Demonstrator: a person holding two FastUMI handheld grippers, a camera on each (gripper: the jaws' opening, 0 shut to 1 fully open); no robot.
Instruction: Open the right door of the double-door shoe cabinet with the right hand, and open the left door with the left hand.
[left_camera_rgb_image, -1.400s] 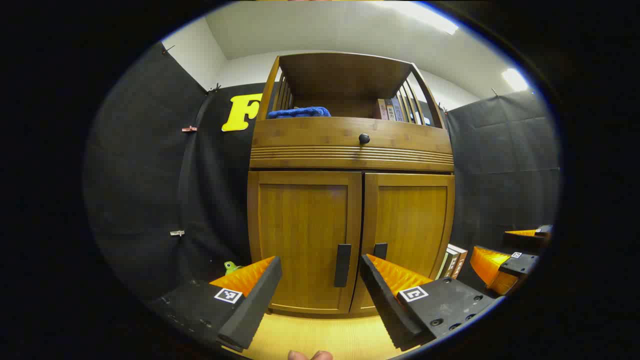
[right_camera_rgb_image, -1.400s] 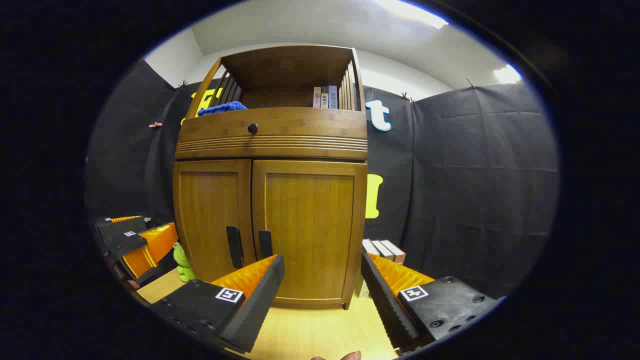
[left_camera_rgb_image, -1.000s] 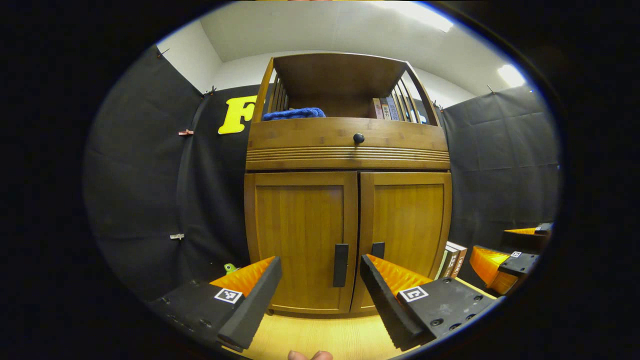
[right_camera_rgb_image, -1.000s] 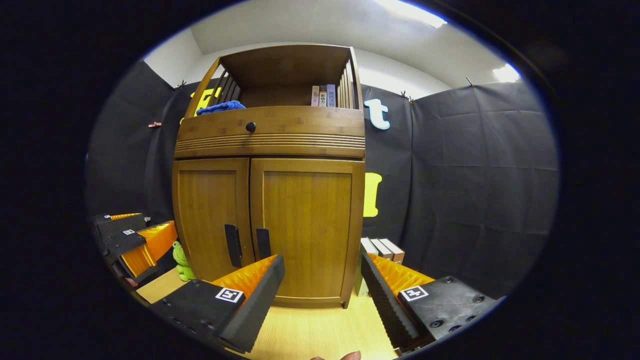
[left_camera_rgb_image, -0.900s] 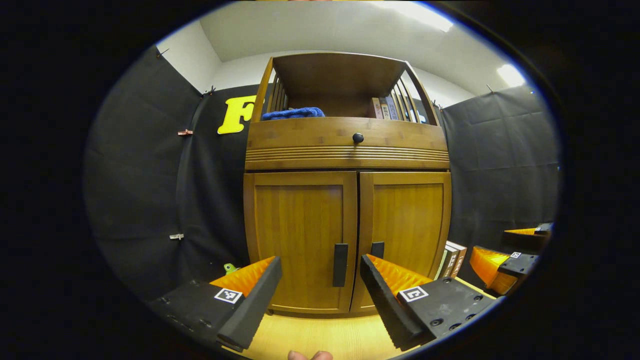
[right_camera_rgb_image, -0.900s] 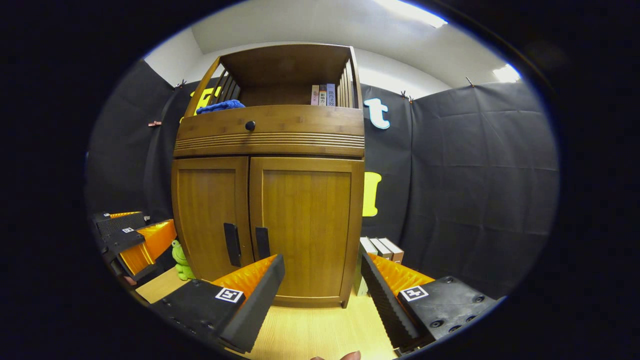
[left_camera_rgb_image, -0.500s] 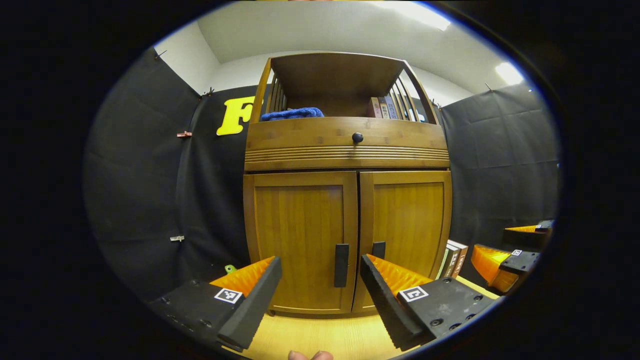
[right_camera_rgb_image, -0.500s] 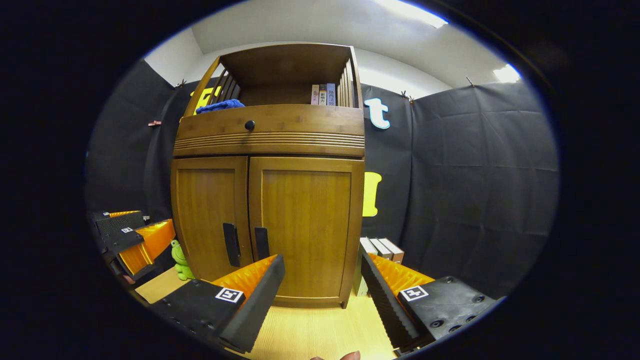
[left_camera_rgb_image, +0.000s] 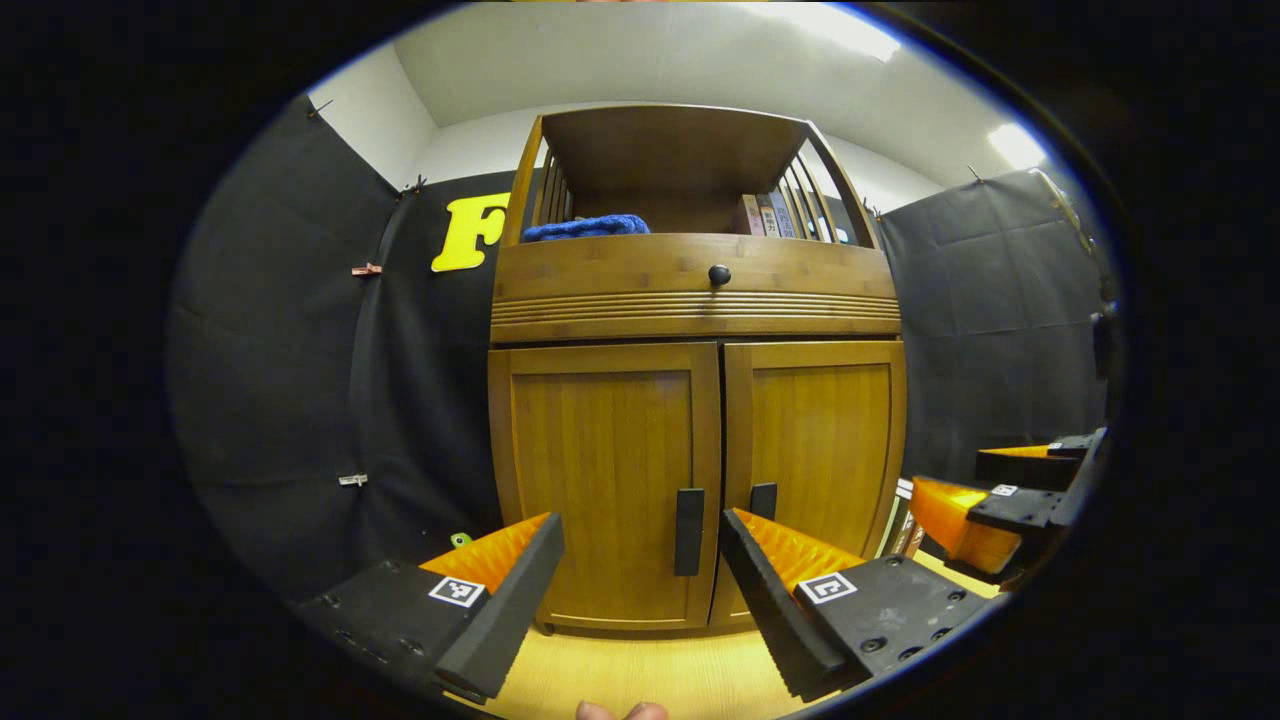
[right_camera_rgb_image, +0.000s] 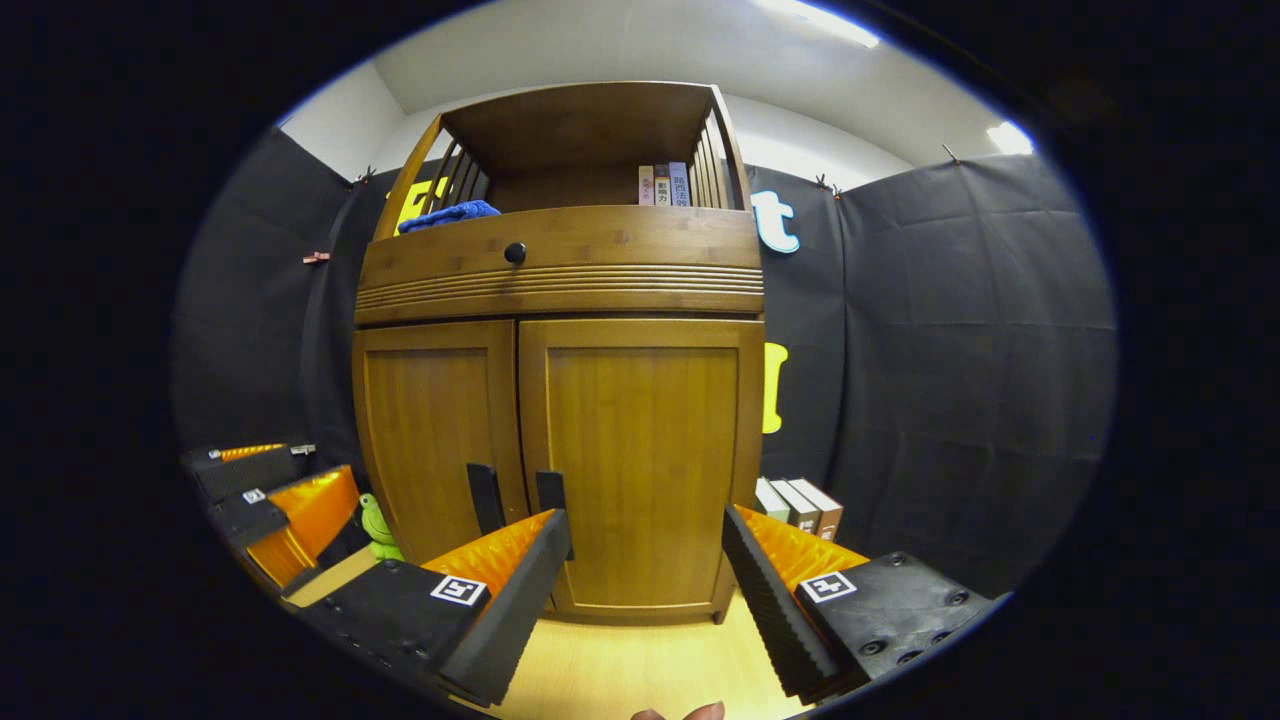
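A brown wooden shoe cabinet stands ahead with both doors closed. In the left gripper view its left door (left_camera_rgb_image: 600, 470) carries a black handle (left_camera_rgb_image: 688, 518), and the right door (left_camera_rgb_image: 820, 450) has its own handle (left_camera_rgb_image: 763, 500). My left gripper (left_camera_rgb_image: 640, 590) is open, a short way before the left handle, touching nothing. The right gripper (left_camera_rgb_image: 985, 505) also shows at the right edge there. In the right gripper view the right door (right_camera_rgb_image: 640, 460) and its handle (right_camera_rgb_image: 550, 495) lie just above my open right gripper (right_camera_rgb_image: 645, 590). The left gripper (right_camera_rgb_image: 270, 505) shows at the left.
A drawer with a black knob (left_camera_rgb_image: 719, 274) sits above the doors. The open shelf holds a blue cloth (left_camera_rgb_image: 585, 227) and books (left_camera_rgb_image: 765, 215). Books (right_camera_rgb_image: 800, 505) stand on the floor right of the cabinet, a green frog toy (right_camera_rgb_image: 378, 527) on its left. The floor (right_camera_rgb_image: 630, 670) is light wood.
The right gripper has moved forward toward the cabinet, which looks larger in its view, and it shows further in from the right in the left gripper view. The left gripper barely moved.
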